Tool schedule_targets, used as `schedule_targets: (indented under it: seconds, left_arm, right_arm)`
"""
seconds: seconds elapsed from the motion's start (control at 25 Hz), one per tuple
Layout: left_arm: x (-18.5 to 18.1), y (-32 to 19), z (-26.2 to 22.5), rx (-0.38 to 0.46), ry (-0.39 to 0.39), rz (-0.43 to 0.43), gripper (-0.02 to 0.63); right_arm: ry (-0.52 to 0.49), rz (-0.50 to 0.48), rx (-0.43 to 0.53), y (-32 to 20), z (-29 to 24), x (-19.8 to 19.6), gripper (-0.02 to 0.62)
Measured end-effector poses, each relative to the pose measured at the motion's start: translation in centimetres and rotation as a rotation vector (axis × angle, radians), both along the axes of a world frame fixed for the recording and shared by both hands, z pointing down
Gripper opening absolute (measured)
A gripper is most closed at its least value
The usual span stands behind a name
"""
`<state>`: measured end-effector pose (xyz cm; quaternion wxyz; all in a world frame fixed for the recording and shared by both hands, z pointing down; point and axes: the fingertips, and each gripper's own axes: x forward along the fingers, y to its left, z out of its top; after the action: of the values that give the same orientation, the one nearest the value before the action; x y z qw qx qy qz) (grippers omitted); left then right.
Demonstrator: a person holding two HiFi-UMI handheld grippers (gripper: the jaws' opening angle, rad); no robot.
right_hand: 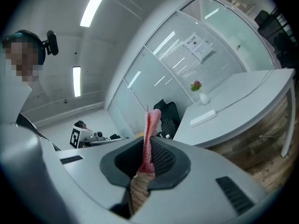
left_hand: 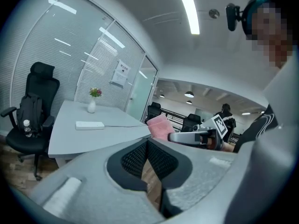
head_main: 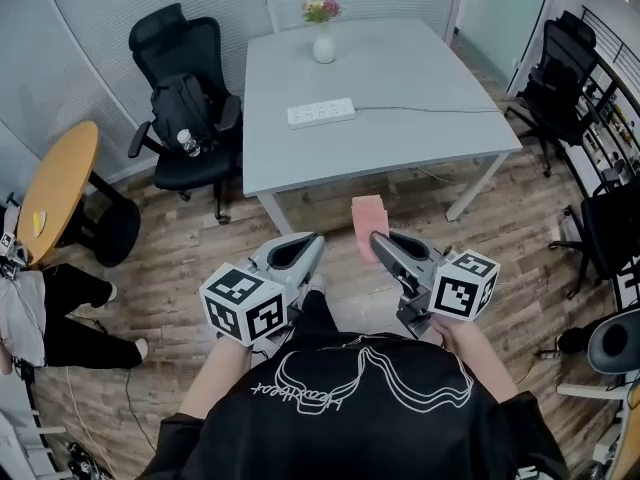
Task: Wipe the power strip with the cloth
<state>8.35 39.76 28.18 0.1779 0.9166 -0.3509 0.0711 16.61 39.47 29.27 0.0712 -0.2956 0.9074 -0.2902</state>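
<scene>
cloth (head_main: pixel 368 223) pink | power strip (head_main: pixel 321 113) white | table (head_main: pixel 410 68) pale grey | chair (head_main: pixel 178 50) black

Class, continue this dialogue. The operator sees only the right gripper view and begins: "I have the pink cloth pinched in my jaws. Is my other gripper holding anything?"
Observer: No. The left gripper view shows the left gripper with its jaws together and nothing between them.
Operator: Am I over the table yet?
Observer: Not yet. In the head view the right gripper and the cloth hang above the wood floor, short of the table.
Operator: What stands on my left?
Observer: A round yellow table, beyond the black chair.
</scene>
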Motion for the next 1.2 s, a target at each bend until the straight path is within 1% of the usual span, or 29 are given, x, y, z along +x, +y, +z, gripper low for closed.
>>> schedule_targets:
  seconds: [0.16, 0.28, 0.36, 0.44, 0.52, 0.64, 0.8, 1.0, 1.2]
  left_arm:
    - [-1.9, -5.4, 0.4, 0.006, 0.001, 0.03, 0.011]
    - [-3.4, -10.1, 0.8, 0.001, -0.031, 0.056, 0.011]
    - [-4.4, -13.1, 0.7, -0.022, -0.01, 0.072, 0.011]
    - [-5.6, -16.7, 0.7, -0.053, 0.021, 0.089, 0.011]
    - [-7.2, -20.8, 0.9, -0.074, 0.022, 0.101, 0.012]
    - [-9.3, -26.2, 1.5, -0.086, 0.011, 0.108, 0.012]
    - [-10.4, -30.0, 2.0, -0.086, 0.028, 0.113, 0.012]
    - [-13.6, -37.0, 3.2, -0.118, 0.047, 0.108, 0.012]
    - [-15.0, -40.2, 5.0, -0.142, 0.039, 0.084, 0.012]
  right_arm:
    - [0.025, 0.011, -0.031, -5.3, 0.7, -1.8, 0.032]
    - [-0.004, 0.006, -0.038, -9.8, 0.4, -3.1, 0.032]
    - [-0.026, 0.008, -0.053, -12.9, 0.3, -4.0, 0.032]
    - [-0.016, 0.017, -0.069, -16.5, 0.5, -5.2, 0.032]
    - [0.002, 0.022, -0.088, -20.6, 0.8, -6.9, 0.032]
    - [-0.008, 0.022, -0.122, -25.7, 1.2, -9.2, 0.032]
    - [-0.008, 0.033, -0.164, -29.5, 2.6, -10.3, 0.032]
    - [0.016, 0.061, -0.209, -36.4, 4.0, -13.0, 0.032]
    - [0.037, 0.084, -0.237, -39.7, 5.4, -14.2, 0.032]
